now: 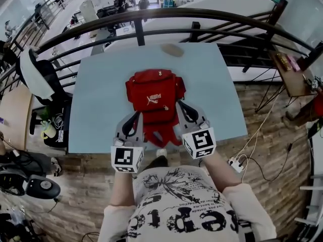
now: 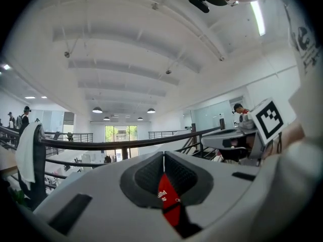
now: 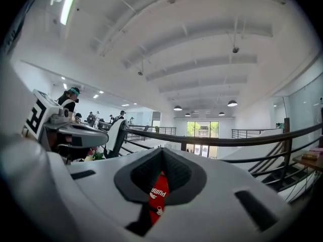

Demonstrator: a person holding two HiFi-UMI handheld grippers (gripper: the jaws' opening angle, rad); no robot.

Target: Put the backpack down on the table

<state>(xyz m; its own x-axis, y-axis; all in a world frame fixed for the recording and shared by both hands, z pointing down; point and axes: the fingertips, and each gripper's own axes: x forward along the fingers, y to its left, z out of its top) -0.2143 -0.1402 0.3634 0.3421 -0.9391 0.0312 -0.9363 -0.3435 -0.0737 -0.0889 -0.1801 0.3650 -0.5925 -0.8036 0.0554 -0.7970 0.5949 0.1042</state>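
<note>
Pale desk (image 1: 101,95) carries the red backpack (image 1: 154,97) flat, just ahead of both tools. Left tool (image 2: 163,158) and right tool (image 3: 162,153) are pressed together, nothing pinched; I judge it set down.

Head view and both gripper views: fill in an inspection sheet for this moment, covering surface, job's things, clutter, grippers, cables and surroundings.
Surface: pale blue table.
Job's things: red backpack over the table's middle, straps toward the person; whether it rests on the table cannot be told.
Clutter: one small brownish oval thing near the table's far edge.
Grippers: left gripper and right gripper both shut, each on a red backpack strap.
Cables: white power strip with cables on the floor, right of the table.
Surroundings: dark railing beyond the table, chair at left, wood floor.
</note>
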